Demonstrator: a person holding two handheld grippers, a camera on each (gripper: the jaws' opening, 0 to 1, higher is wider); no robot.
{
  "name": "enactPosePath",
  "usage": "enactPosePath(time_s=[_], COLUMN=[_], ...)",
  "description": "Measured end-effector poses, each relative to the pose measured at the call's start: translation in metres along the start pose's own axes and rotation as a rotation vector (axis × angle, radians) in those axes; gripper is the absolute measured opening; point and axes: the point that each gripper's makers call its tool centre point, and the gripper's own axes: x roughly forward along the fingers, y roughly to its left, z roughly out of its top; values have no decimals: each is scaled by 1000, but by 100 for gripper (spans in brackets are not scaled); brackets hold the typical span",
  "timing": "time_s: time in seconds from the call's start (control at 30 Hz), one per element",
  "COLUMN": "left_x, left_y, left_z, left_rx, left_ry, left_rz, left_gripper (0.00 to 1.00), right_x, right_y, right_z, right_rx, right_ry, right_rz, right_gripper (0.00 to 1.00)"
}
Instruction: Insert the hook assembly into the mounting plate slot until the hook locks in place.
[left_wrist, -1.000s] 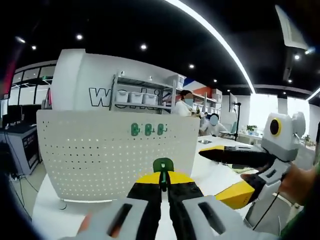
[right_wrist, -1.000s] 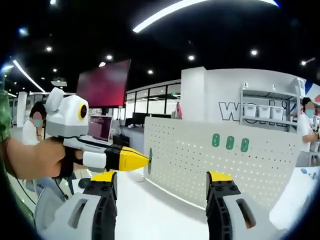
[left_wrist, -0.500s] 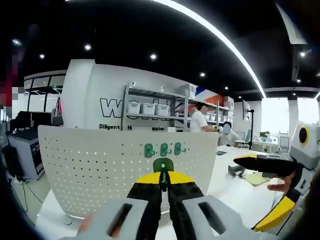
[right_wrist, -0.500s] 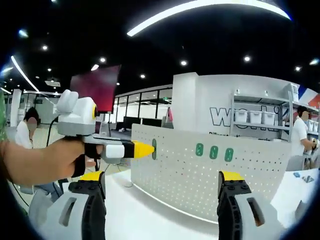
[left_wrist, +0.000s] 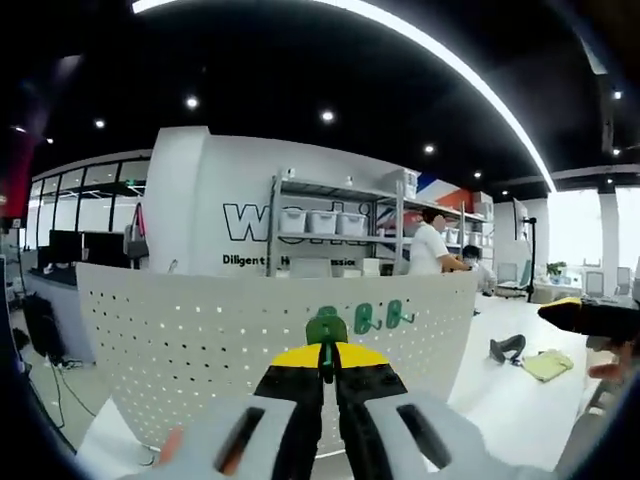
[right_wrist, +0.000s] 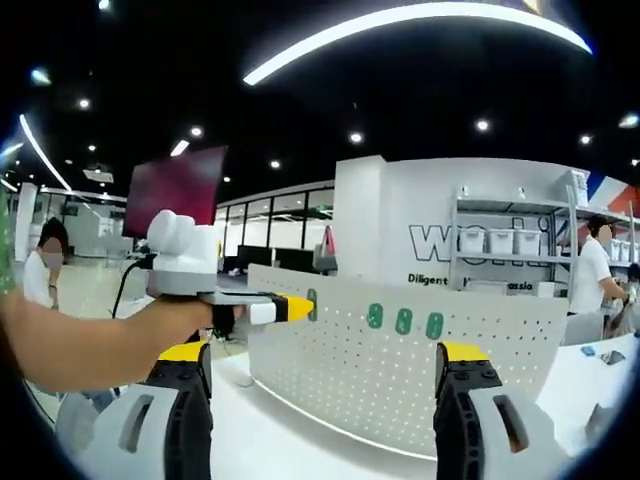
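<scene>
Carried closer to the pegboard (right_wrist: 400, 365) since 1 second ago: left gripper (right_wrist: 298, 308), seen from the right gripper view, its yellow tip now level with the board's upper left corner, just beside the edge. Also drawn away toward the far right of the left gripper view: right gripper (left_wrist: 590, 318), earlier large and near, now small and partly cut off.

Clamped between the closed yellow-tipped jaws of the left gripper (left_wrist: 327, 362): green hook (left_wrist: 326, 330), its rounded head standing up just above the tips, in front of the pegboard (left_wrist: 200, 350) face and near the top edge. Cannot tell whether touching the board or held short of it.

Already hanging on the pegboard, in a row near the top edge: 3 green hooks (right_wrist: 403, 320), just right of the held hook in the left gripper view (left_wrist: 380, 315).

Spread wide apart and empty: right gripper (right_wrist: 322, 380), both jaws rising at either side of the pegboard's lower face, well apart from it.

Standing upright on a white table (right_wrist: 290, 440): the pegboard, white, perforated, slightly curved. Behind the pegboard: white wall with lettering (left_wrist: 265, 222) and a metal shelf with bins (left_wrist: 335, 222). Right of the pegboard, on the table: a yellow-green cloth (left_wrist: 548, 364) and a dark object (left_wrist: 507, 348) too small to identify.
</scene>
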Motion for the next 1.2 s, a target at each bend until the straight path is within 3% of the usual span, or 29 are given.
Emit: enactPosePath(time_s=[0.6,1.2], left_x=[59,81], left_y=[25,31], left_z=[-1,-8], left_rx=[76,100], left_ry=[22,31], left_rz=[82,120], left_gripper=[3,3], right_x=[12,19], right_y=[-22,-32], right_z=[-11,-20], right_rx=[20,26], right_ry=[10,29], right_rz=[1,0], right_gripper=[93,92])
